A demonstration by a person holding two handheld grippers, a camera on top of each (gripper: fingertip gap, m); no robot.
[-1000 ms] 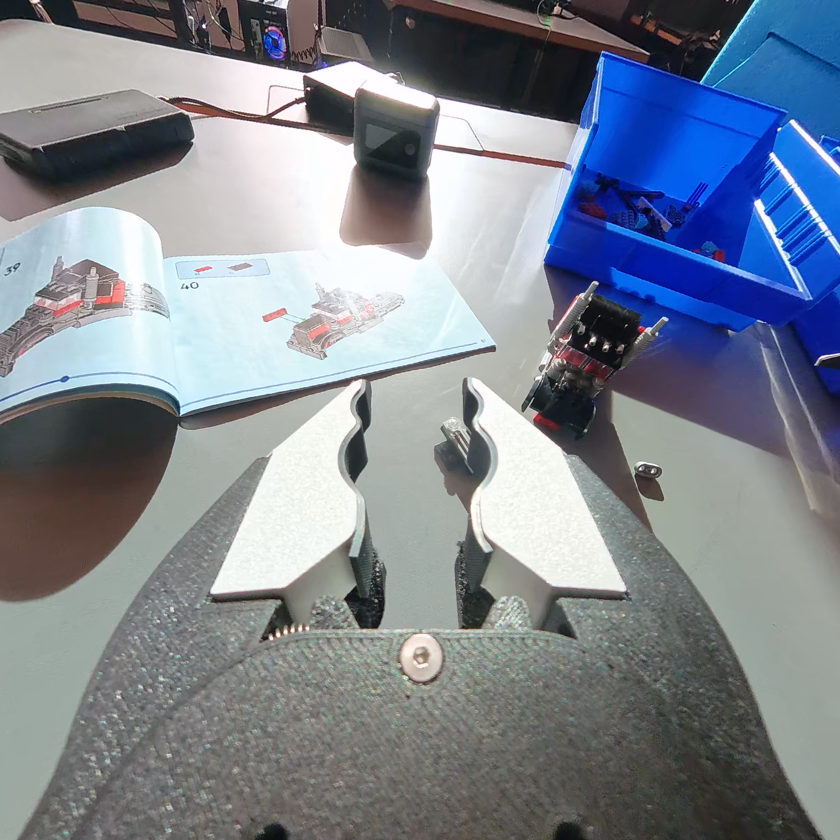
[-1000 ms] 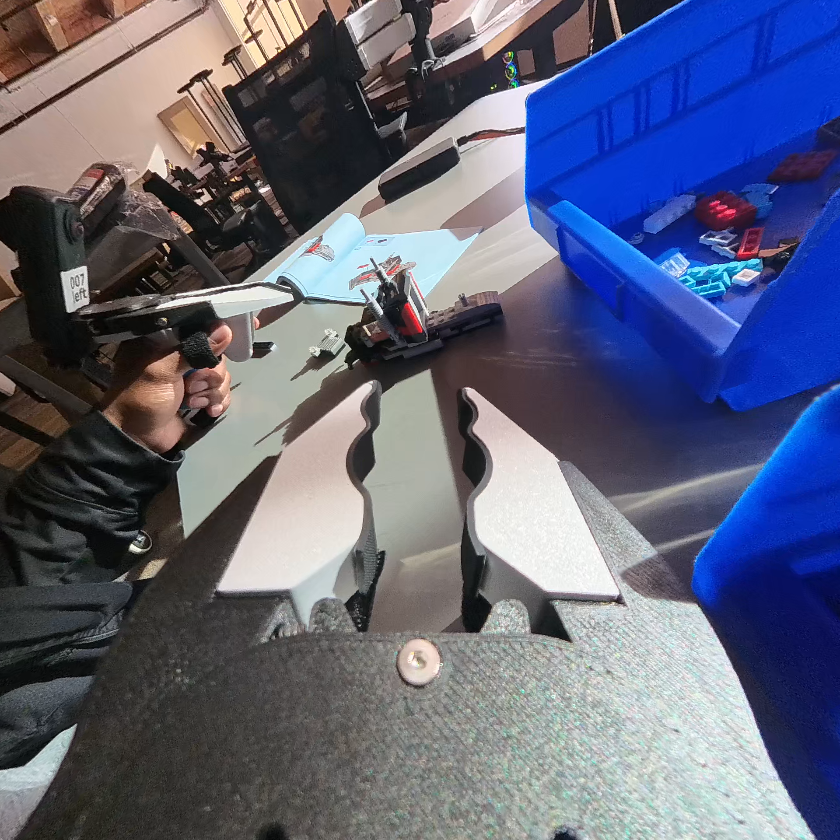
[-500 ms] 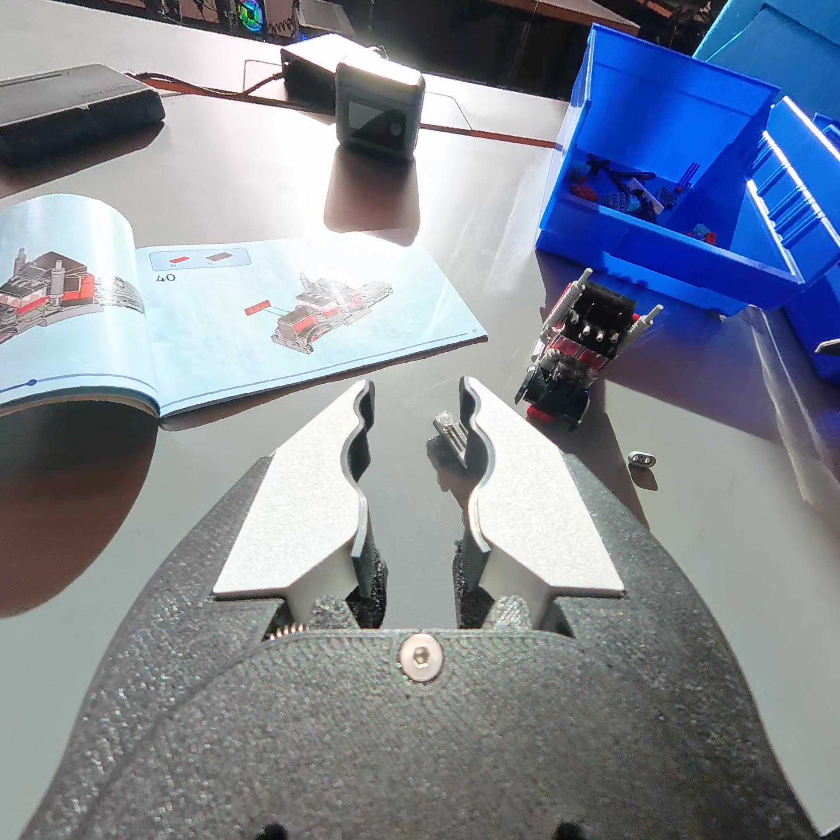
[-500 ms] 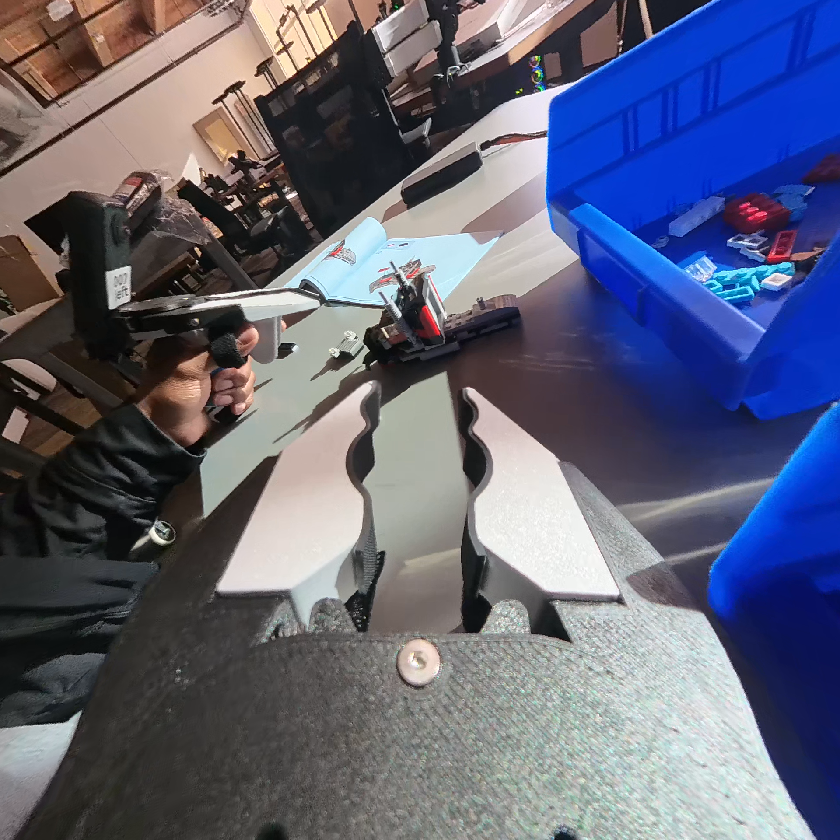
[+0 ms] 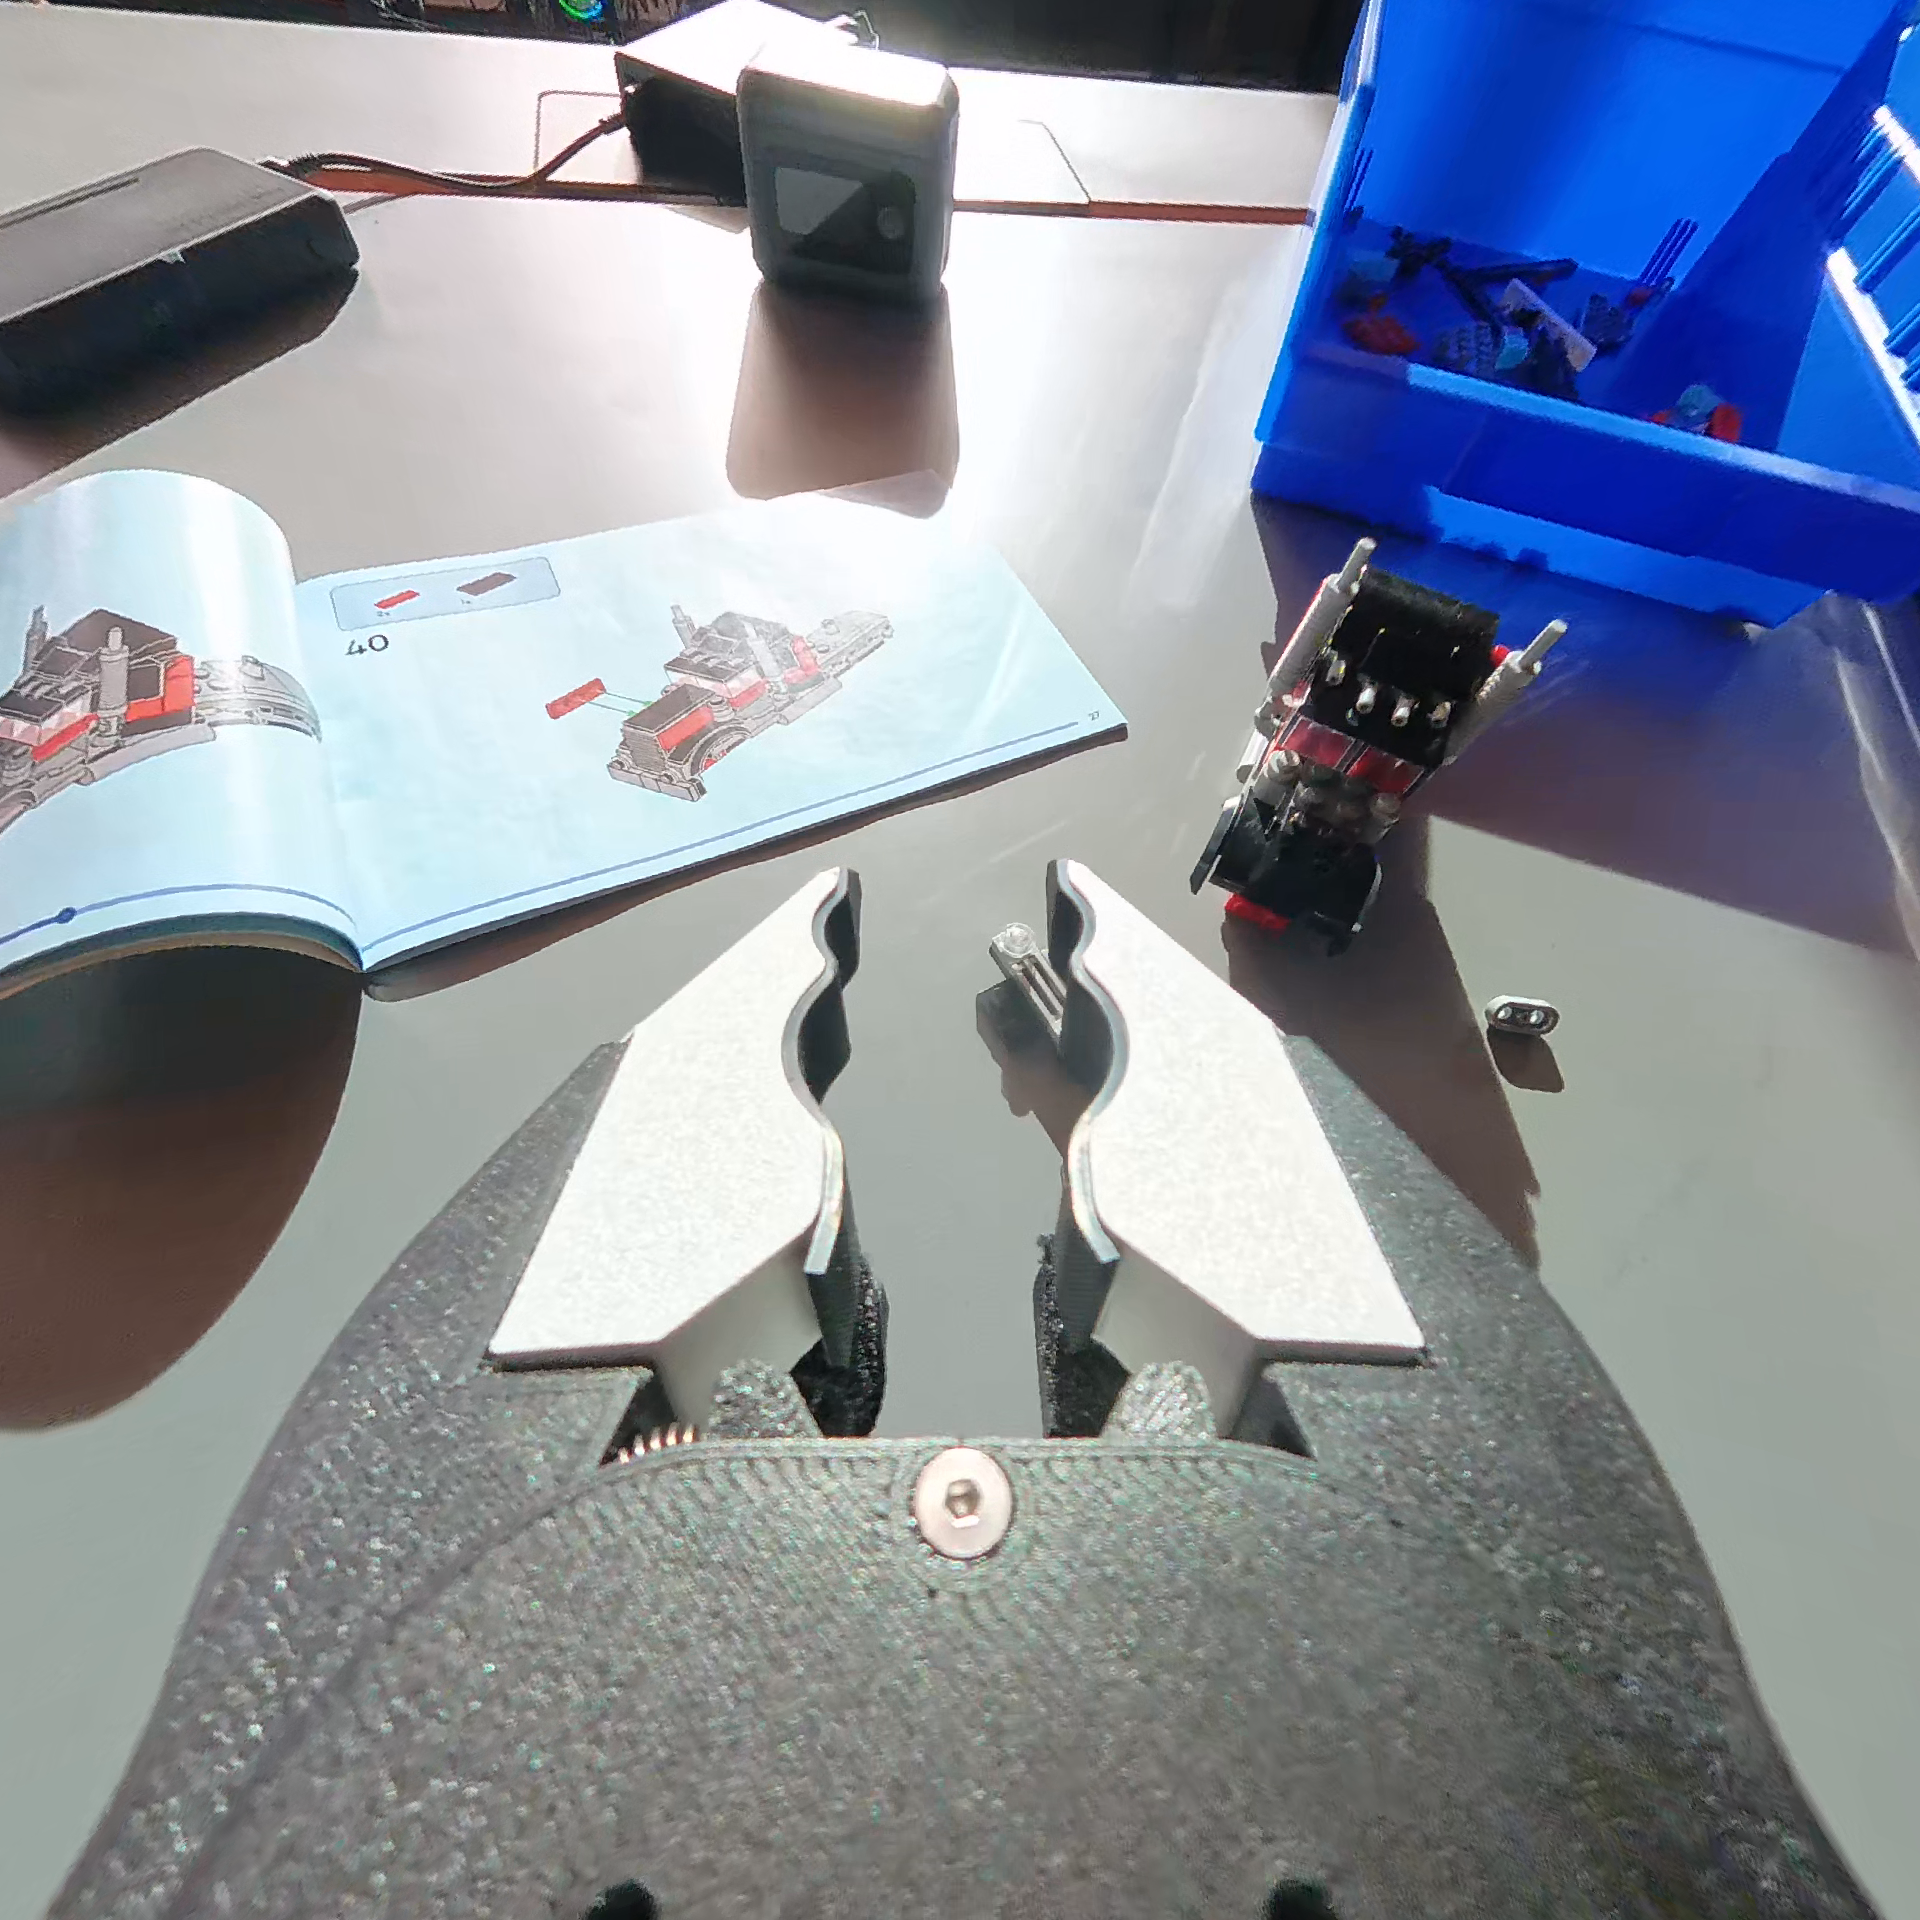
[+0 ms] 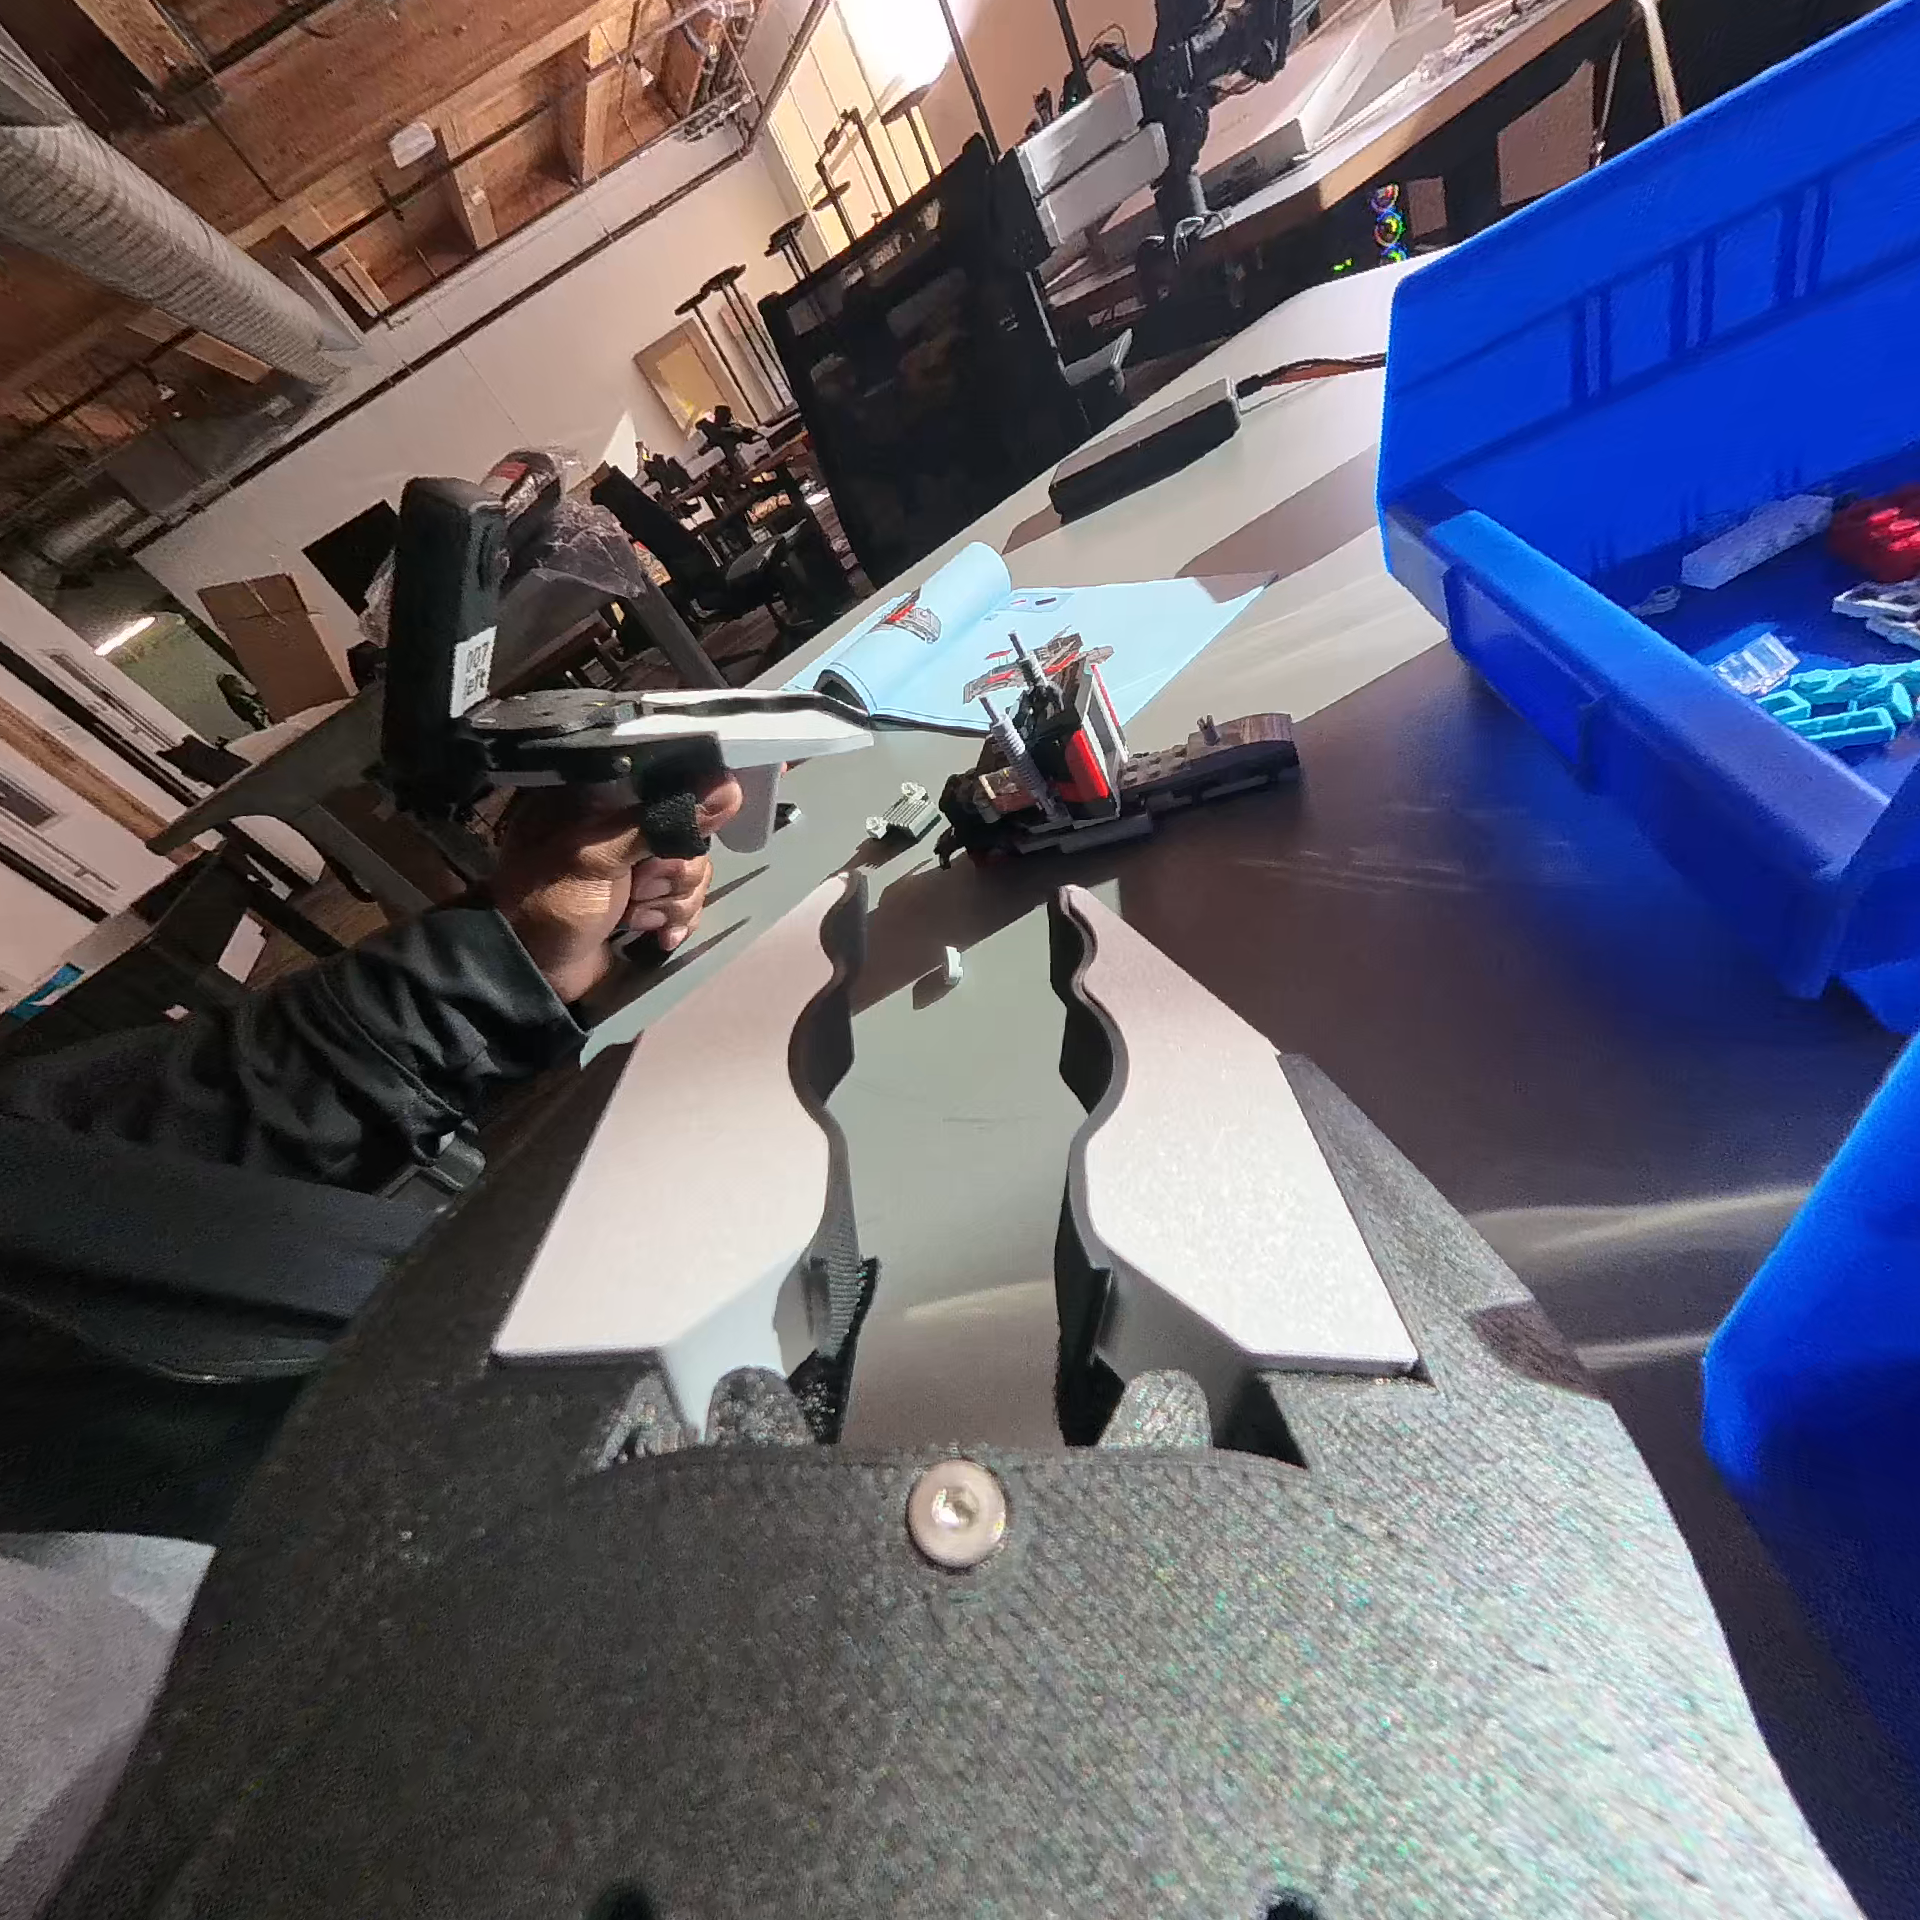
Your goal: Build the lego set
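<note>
A part-built black, red and grey lego truck (image 5: 1340,769) stands on the grey table, to the right of the open instruction booklet (image 5: 499,717). My left gripper (image 5: 951,899) is open and empty above the table. A small grey and black lego piece (image 5: 1023,982) lies just inside its right finger. A tiny grey oval piece (image 5: 1522,1015) lies to the right. My right gripper (image 6: 951,909) is open and empty, low over the table. The truck (image 6: 1081,769), the small grey piece (image 6: 904,816) and the left gripper (image 6: 769,743) lie ahead of it. A tiny pale piece (image 6: 951,961) lies between its fingertips.
A blue bin (image 5: 1621,343) with several loose lego pieces stands at the back right, also in the right wrist view (image 6: 1662,499). A second blue bin (image 6: 1829,1351) is close on the right. A grey cube device (image 5: 847,177) and a black box (image 5: 156,265) sit at the back. One gripper's finger ends stand about 25 centimeters off the other's. My left gripper is the nearer one to the grey cube device (image 5: 847,177): about 35 centimeters, against 40 centimeters.
My left gripper has moved forward, bringing the small grey piece closer to its right finger. My right gripper has tilted up and shifted left; a tiny pale piece now shows between its tips.
</note>
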